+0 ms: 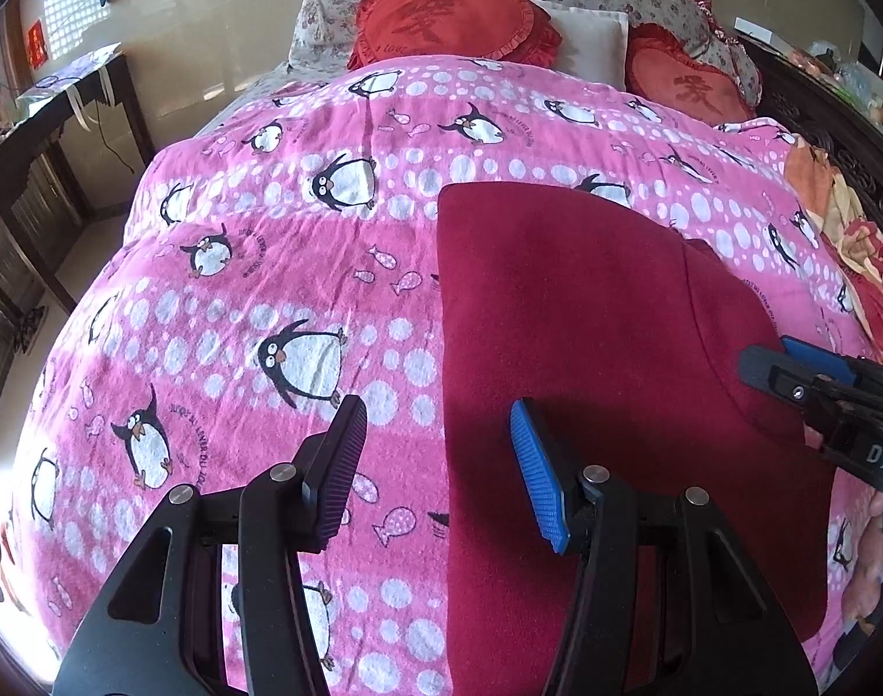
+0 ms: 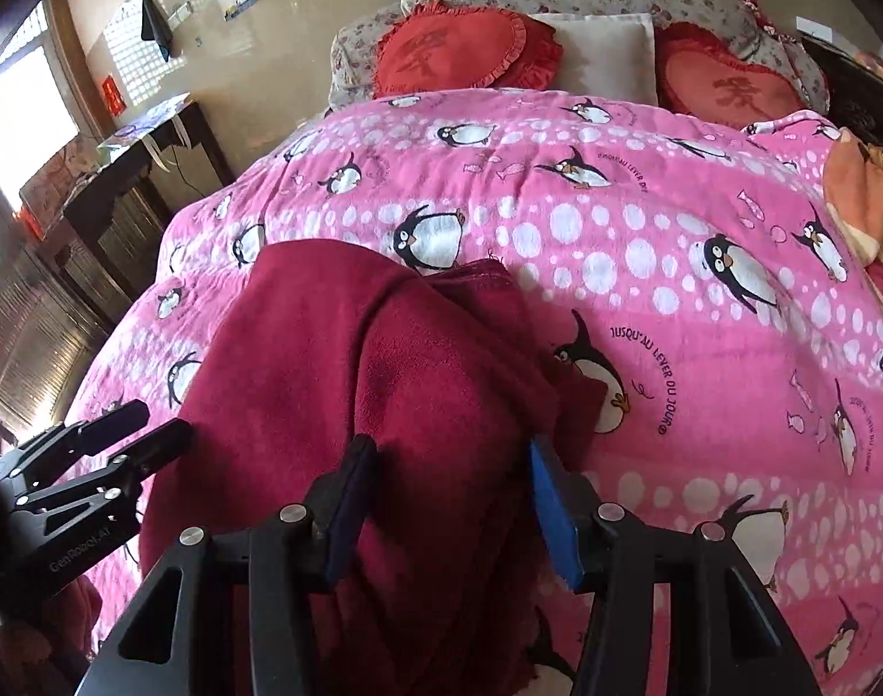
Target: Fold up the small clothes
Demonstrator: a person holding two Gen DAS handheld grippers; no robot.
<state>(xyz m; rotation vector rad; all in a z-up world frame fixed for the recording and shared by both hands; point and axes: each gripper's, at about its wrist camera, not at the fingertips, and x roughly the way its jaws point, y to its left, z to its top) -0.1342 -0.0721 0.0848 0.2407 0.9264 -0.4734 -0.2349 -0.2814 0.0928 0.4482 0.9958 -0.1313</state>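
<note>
Left gripper (image 1: pixel 438 452): jaws stand apart, about half their range, nothing between the pads. It hovers above the left edge of the dark red garment (image 1: pixel 586 348). The black-padded finger is over the pink penguin blanket (image 1: pixel 267 290); the blue-padded finger is over the red cloth. No contact visible from its own camera.

Right gripper (image 2: pixel 450 499): jaws also roughly half open. A raised, bunched fold of the garment (image 2: pixel 383 377) fills the gap between the black pad and the blue pad. Cloth reaches both pads, but whether they press on it or merely flank it cannot be told.

Garment: lies on the blanket (image 2: pixel 673 232), near side of the bed. In the left wrist view it is flat, with a straight left edge and a second layer showing as a diagonal line on its right part. In the right wrist view its right side is gathered into ridges.

Each tool shows in the other's view: the right gripper (image 1: pixel 789 368) at the garment's right edge, the left gripper (image 2: pixel 145 429) at its left edge.

Bed head: two red heart cushions (image 1: pixel 459 17), a white pillow (image 1: pixel 592 40) between them.
</note>
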